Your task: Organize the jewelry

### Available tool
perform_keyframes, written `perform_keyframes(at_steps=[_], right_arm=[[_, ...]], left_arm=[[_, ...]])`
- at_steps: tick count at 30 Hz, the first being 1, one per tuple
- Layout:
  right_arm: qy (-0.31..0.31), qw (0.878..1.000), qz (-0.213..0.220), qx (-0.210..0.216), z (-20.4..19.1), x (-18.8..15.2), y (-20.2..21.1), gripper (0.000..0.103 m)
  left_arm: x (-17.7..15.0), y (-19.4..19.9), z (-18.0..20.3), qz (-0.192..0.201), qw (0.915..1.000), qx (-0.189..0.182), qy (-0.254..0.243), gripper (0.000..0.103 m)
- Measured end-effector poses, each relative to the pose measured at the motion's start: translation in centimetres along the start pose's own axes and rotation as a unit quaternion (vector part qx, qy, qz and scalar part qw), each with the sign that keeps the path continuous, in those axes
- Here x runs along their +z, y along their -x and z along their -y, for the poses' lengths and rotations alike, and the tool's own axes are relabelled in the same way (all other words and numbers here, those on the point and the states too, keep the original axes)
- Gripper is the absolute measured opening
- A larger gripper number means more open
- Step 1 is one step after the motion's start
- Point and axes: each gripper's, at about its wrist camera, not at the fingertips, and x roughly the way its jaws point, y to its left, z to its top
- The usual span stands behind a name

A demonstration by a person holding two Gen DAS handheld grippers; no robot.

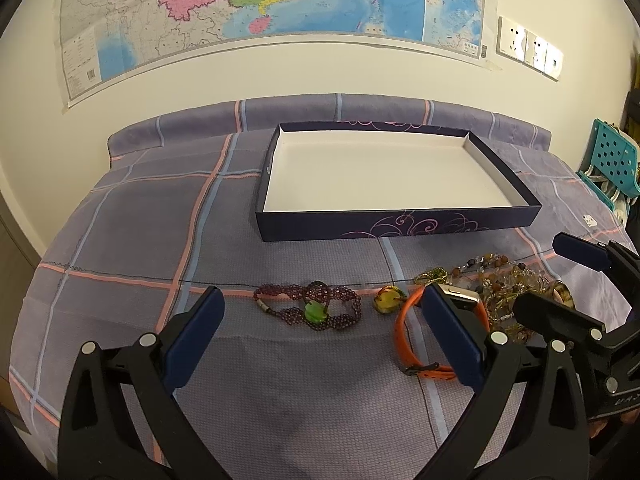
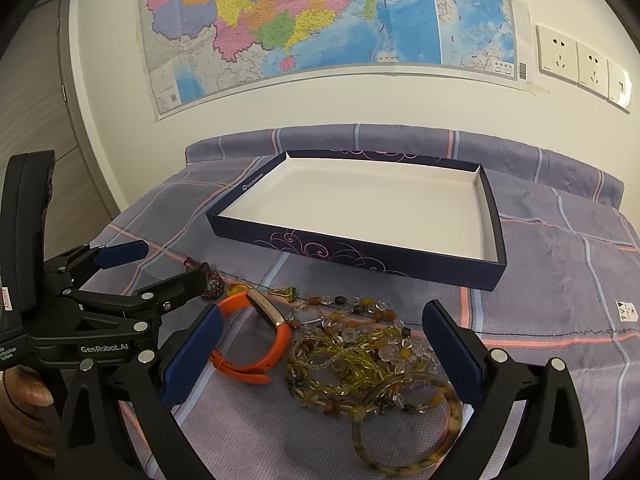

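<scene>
On the left gripper (image 2: pixel 132 268): "GenRobot.AI".

Cream wall w/ big colour map (image 2: pixel 320 20), outlets (image 2: pixel 580 64) at right; plaid purple bedspread (image 1: pixel 120 240) below.

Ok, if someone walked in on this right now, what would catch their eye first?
Probably the big colourful map on the wall above the bed, then the shallow dark box with a bare white inside, on the plaid bedspread. In front of it lies the jewelry: an orange watch band, a tangle of bead necklaces and a mottled bangle, between both open grippers.
</scene>
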Motion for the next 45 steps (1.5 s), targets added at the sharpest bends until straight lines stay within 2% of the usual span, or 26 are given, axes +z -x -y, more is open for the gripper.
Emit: perform_keyframes(at_steps=[45], right_arm=[[-0.002,1.000,0.000,0.006,0.17,-0.16,0.14,0.096]], left_arm=[[-0.46,-0.04,0.72,-0.006,0.9999,-0.008,-0.006,0.097]])
